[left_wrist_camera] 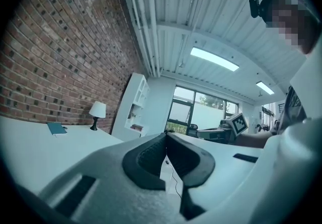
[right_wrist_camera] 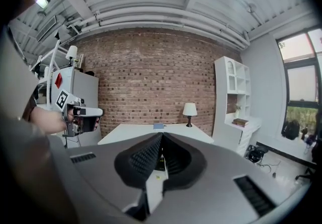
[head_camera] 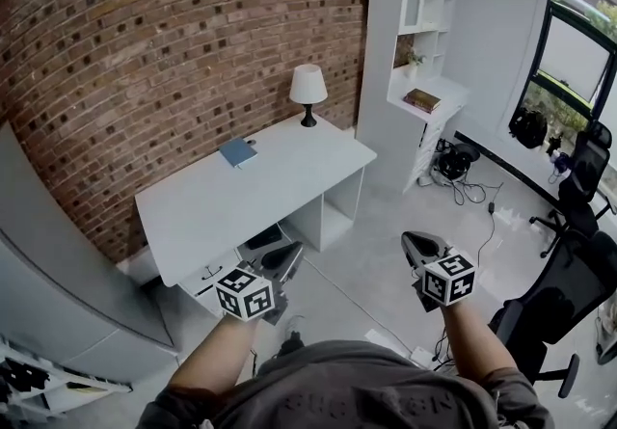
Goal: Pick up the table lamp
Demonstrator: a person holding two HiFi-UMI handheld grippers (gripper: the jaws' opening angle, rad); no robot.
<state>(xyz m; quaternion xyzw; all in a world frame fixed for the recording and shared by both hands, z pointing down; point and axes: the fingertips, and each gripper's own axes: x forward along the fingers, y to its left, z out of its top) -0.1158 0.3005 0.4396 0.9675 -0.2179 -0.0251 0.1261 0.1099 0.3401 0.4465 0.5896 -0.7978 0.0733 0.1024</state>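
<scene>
Head view: white shelf unit (head_camera: 410, 32) stands at the desk's right end. Its compartments hold little – a small plant (head_camera: 413, 59) in one open cubby, a short stack of books (head_camera: 422, 99) on the ledge below; the arched cubbies higher up look bare. Under the white desk (head_camera: 251, 196) there's an open cubby on the right, contents not readable.

Counts: one table lamp (head_camera: 308, 93), one blue book (head_camera: 237, 151) lying flat on the desktop, one desk, one shelf unit, two black office chairs (head_camera: 564, 297) at the right by the window, a tangle of cables (head_camera: 461, 172) on the floor.

Lamp – white shade, dark base – stands upright at the far right back corner of the desk, just beside the brick wall (head_camera: 145, 41) and near the shelf unit. The blue book lies to its left, apart from it.

Left gripper (head_camera: 284, 258) is held out over the floor at the desk's near edge. Its own view shows the jaws pressed together at the tips, nothing between them; the lamp sits small and far off to the left of them.

Right gripper (head_camera: 421, 246) is also over the floor, right of the desk and short of it. Its own view shows the jaws clenched on nothing, with the lamp beyond the tips, a little right of them. Both sets of fingers are well apart from the lamp; nothing touches it.
</scene>
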